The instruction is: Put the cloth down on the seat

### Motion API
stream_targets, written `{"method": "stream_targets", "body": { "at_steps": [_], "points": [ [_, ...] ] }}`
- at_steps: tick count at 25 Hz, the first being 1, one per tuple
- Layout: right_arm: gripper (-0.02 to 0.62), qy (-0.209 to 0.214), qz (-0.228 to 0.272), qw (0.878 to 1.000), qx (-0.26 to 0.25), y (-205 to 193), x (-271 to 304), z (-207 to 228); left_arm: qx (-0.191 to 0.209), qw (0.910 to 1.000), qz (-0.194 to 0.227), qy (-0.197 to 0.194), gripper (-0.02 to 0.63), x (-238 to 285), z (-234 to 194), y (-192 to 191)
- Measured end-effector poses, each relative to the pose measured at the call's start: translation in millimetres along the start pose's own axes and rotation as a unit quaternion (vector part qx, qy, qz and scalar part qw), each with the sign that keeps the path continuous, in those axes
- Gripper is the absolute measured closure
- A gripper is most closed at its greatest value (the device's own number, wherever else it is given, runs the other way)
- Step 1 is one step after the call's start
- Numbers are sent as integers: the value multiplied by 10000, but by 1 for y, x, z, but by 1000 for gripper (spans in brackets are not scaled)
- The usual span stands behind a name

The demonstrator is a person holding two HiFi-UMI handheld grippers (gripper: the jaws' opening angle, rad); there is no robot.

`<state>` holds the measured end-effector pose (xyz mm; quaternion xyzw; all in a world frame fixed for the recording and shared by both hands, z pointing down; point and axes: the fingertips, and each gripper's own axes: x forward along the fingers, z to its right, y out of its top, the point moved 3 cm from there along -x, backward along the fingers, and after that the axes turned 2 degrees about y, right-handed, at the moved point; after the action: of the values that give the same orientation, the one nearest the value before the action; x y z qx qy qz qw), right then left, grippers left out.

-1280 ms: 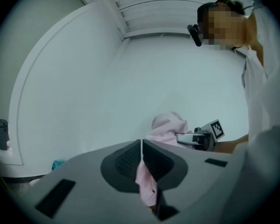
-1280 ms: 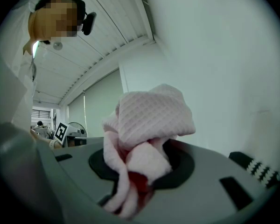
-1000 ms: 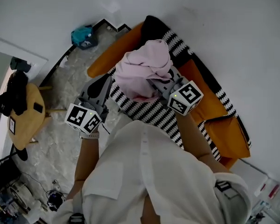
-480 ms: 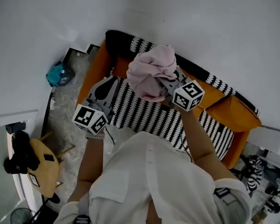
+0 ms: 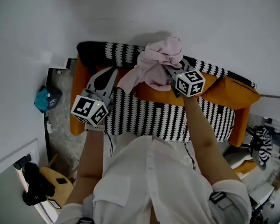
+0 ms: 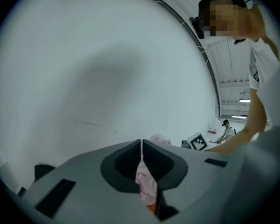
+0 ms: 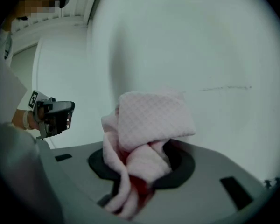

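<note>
A crumpled pink cloth hangs above the sofa's back, close to the white wall. My right gripper is shut on it, and in the right gripper view the cloth bulges out from between the jaws. The seat below wears a black-and-white striped cover, and orange cushions lie to the right. To the left of the cloth, my left gripper hovers over the seat's left part, its jaws shut tip to tip. A strip of pink cloth shows in the gap behind them.
The sofa stands along a white wall. A teal bag lies on the floor left of it. At the lower left stands a round wooden table with a black object on it. Clutter sits beyond the sofa's right end.
The view has swung, so the sofa now lies across the picture. The right gripper and the cloth have moved toward the wall above the sofa's back. The left gripper stays shut beside them.
</note>
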<state>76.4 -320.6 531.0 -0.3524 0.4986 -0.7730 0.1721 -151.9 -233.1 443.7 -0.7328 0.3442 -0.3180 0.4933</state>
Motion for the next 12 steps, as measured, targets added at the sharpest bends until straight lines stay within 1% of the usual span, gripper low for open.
{"method": "stream_targets", "body": {
  "at_steps": [3, 5, 9, 12],
  "points": [
    [425, -540, -294, 9978, 263, -27, -8, 41, -53, 9996, -112, -241, 580, 26, 7, -10],
    [420, -783, -527, 9948, 387, -44, -10, 59, -79, 9992, -175, -359, 580, 37, 11, -15],
    [403, -889, -875, 9911, 469, -62, -8, 75, -104, 9980, -291, -555, 580, 52, 20, -24],
    [360, -997, -1193, 9866, 498, -69, -5, 81, -102, 9973, -351, -630, 580, 59, 27, -28]
  ]
}}
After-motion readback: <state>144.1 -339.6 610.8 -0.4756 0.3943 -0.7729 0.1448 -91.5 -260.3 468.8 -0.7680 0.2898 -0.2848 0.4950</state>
